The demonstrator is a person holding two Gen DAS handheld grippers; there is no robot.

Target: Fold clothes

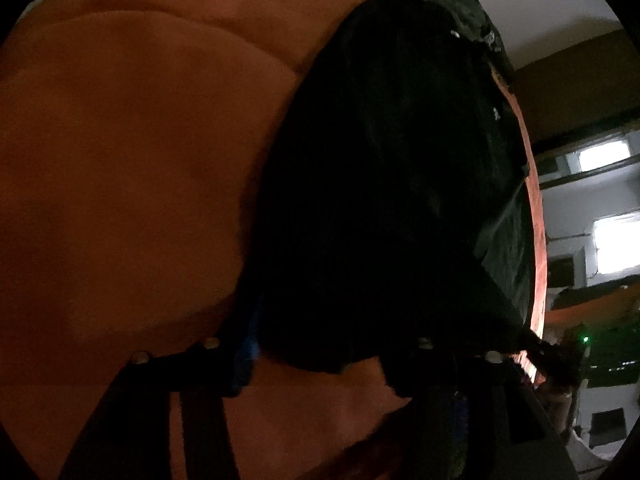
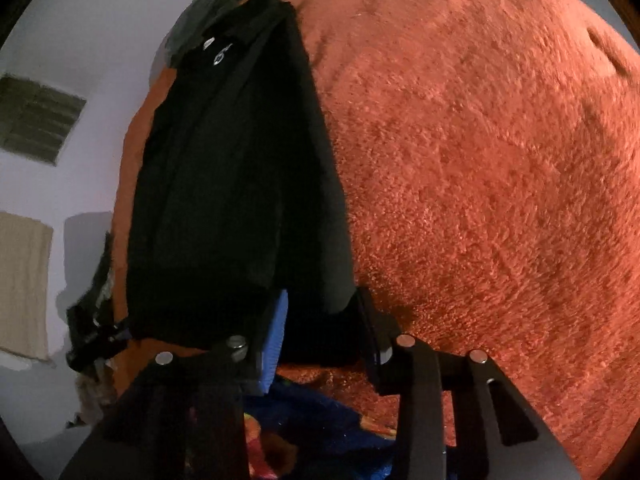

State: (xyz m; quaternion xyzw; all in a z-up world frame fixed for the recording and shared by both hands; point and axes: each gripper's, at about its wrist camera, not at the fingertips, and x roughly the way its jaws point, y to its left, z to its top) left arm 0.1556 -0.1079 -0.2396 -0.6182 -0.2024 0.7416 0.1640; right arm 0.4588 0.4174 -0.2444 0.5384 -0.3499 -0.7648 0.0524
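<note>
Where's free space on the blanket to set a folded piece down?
Right wrist view: wide bare orange blanket right of the black garment. Left wrist view: bare blanket left of it. Crowded: the garment strip, the dark pile at its far end, both tools at the near hem.

Left wrist view: looks steeply down along left gripper [image 1: 320, 356], very close over orange blanket [image 1: 132, 184]; black garment [image 1: 380, 200] fills centre to 1 o'clock, room wall and windows squeezed at 3 o'clock edge. Dim, blurred.

Right wrist view: same steep downward tilt along right gripper [image 2: 320, 332], close over orange blanket [image 2: 480, 180]; black garment [image 2: 232, 200] runs from 6 up to 11 o'clock, white wall [image 2: 80, 60] at 9 o'clock.

Shared: black garment and blanket, seen from opposite sides of garment's near hem.
</note>
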